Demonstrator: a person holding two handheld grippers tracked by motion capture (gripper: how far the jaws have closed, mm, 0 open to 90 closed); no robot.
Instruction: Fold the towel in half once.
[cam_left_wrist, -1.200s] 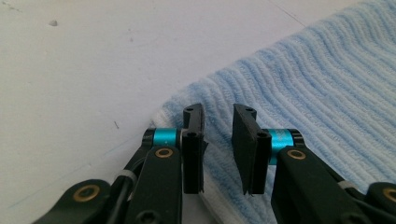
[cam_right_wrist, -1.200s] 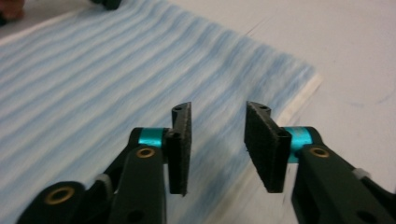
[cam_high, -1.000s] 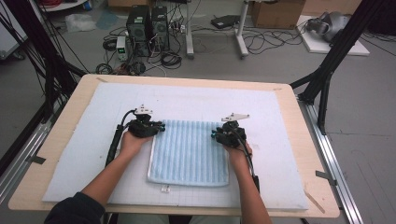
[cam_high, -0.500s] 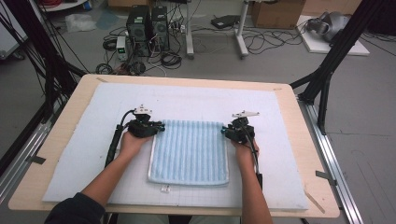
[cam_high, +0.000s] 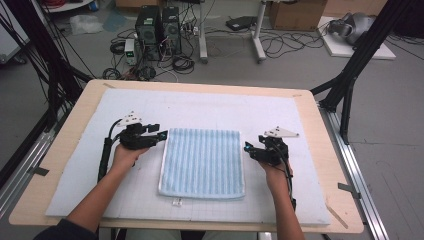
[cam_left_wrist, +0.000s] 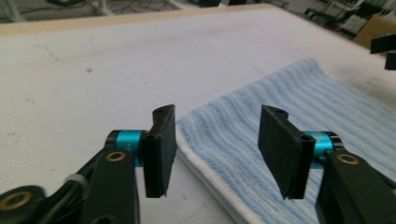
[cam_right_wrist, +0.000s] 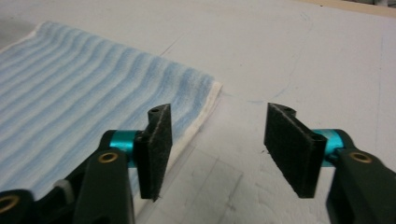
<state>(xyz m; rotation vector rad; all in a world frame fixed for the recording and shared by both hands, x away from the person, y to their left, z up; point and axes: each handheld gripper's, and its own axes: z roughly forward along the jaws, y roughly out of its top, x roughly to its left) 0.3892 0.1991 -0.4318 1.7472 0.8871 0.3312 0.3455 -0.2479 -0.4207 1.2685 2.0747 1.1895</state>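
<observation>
A blue-and-white striped towel (cam_high: 202, 162) lies flat, folded into a rectangle, on the white mat. My left gripper (cam_high: 163, 135) sits just off its far left corner and points at it. In the left gripper view the jaws (cam_left_wrist: 217, 144) stand open, having just been opening, with the towel's (cam_left_wrist: 327, 102) corner edge lying loose below the gap. My right gripper (cam_high: 247, 148) is beside the towel's right edge. Its jaws (cam_right_wrist: 217, 144) have also just been opening and hold nothing; the towel's (cam_right_wrist: 84, 93) corner lies by the left finger (cam_right_wrist: 156, 149).
The white foam mat (cam_high: 280, 115) covers a wooden table (cam_high: 330, 150). A small white tag (cam_high: 176, 202) lies in front of the towel. Beyond the table's far edge are computer towers (cam_high: 155, 25), cables and black frame legs (cam_high: 350, 75).
Both grippers were closed at the towel's far corners; they have opened and drawn back outward, left to the left and right to the right. The towel stays flat.
</observation>
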